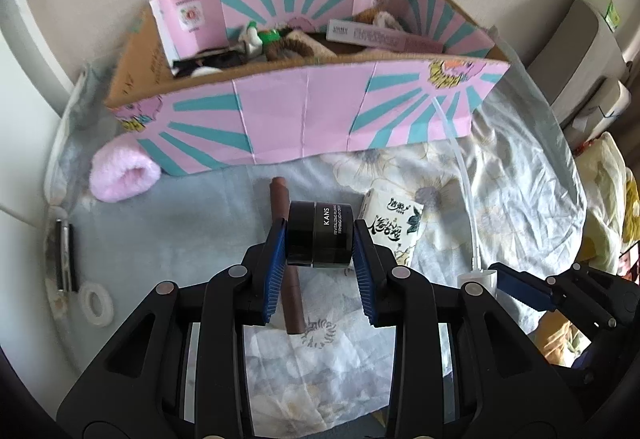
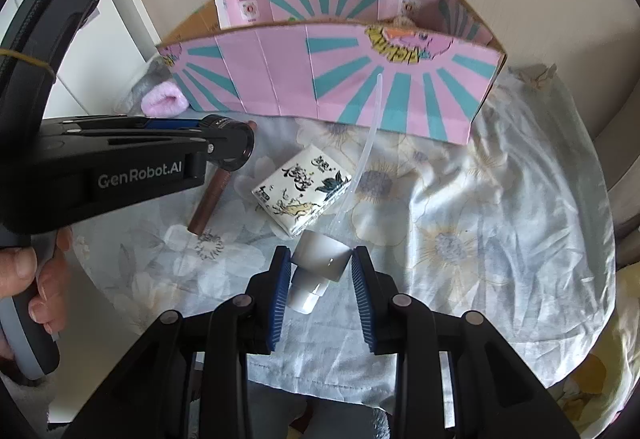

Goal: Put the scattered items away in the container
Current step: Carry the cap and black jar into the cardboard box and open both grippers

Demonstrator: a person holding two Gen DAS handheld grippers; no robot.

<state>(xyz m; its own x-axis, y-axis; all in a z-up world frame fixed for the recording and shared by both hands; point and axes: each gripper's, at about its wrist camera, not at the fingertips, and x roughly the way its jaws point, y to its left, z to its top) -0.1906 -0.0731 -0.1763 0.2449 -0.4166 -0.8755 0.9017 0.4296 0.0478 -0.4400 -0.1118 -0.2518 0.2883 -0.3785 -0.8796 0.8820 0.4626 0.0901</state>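
Note:
My left gripper (image 1: pixel 320 239) is shut on a black cream jar (image 1: pixel 320 235) and holds it above a brown tube (image 1: pixel 286 255) on the bed. The pink and teal cardboard box (image 1: pixel 308 111) stands behind, with several items inside. My right gripper (image 2: pixel 320 263) is shut on a white pump head (image 2: pixel 318 267) whose clear straw (image 2: pixel 362 155) points toward the box (image 2: pixel 340 83). A tissue pack (image 2: pixel 302 193) lies between the grippers; it also shows in the left wrist view (image 1: pixel 394 225). The jar (image 2: pixel 234 147) and the tube (image 2: pixel 208 203) show at left in the right wrist view.
A pink rolled sock (image 1: pixel 124 177) lies left of the box. A tape roll (image 1: pixel 94 305) and a dark slim object (image 1: pixel 66 259) sit at the left edge. The floral sheet (image 2: pixel 460 219) covers the bed. Grey boxes (image 1: pixel 580 55) stand at the right.

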